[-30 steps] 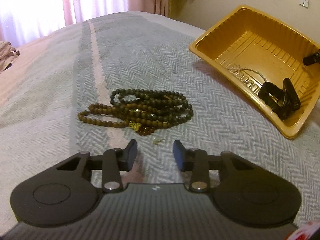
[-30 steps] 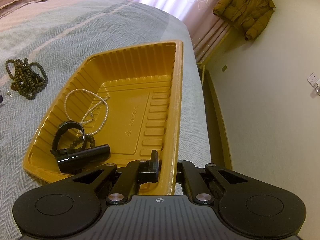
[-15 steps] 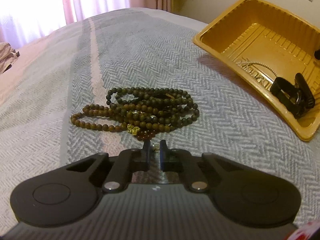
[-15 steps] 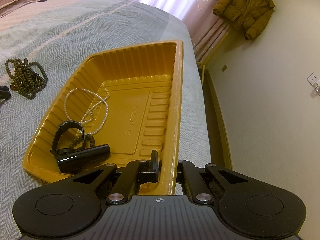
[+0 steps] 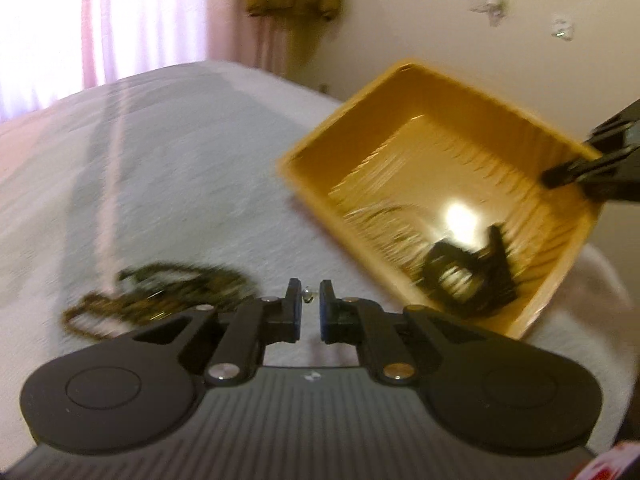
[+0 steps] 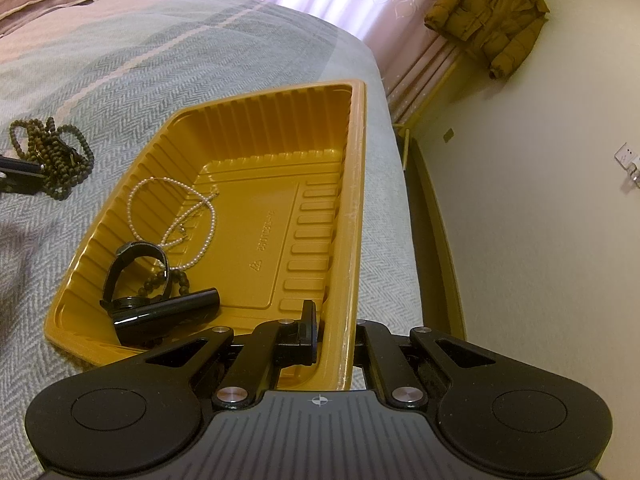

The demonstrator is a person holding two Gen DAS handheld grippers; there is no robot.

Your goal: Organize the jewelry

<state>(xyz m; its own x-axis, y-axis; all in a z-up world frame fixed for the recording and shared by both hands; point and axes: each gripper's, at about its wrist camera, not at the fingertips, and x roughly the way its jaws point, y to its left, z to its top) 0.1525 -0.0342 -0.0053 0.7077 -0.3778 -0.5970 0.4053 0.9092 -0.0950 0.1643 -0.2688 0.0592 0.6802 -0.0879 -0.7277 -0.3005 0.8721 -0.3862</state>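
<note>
Pinching a tiny pale metal trinket (image 5: 307,295), too small and blurred to name, our left gripper (image 5: 310,294) has its jaws nearly together, with the piece caught between the tips, raised off the bedspread (image 5: 192,184).

Item: yellow ribbed plastic tray (image 6: 356,184). In our right wrist view, its long axis runs from 7 o'clock to 1 o'clock across the grey herringbone bedspread (image 6: 120,80). Our right gripper (image 6: 334,320) is pressed together on the tray's near long rim, one finger inside the wall and one outside.

Item: pearl necklace (image 6: 172,212), white, looped loosely at the tray's 9 o'clock side.

Item: black watch (image 6: 136,276), strap curled in a ring, at the tray's 8 o'clock corner, touching a black cylindrical case (image 6: 168,312) that lies with its long axis roughly 8 to 2 o'clock. A short string of dark beads (image 6: 164,280) lies between them.

Item: brown bead strands (image 6: 52,156), heaped on the bedspread at 10 o'clock, well apart from the tray; in our left wrist view the same heap (image 5: 160,292) sits at 9 o'clock of the jaws.

Room: open bedspread between heap and tray; bed edge just beyond the tray's far rim. A brown jacket (image 6: 488,16) hangs at 1 o'clock.
</note>
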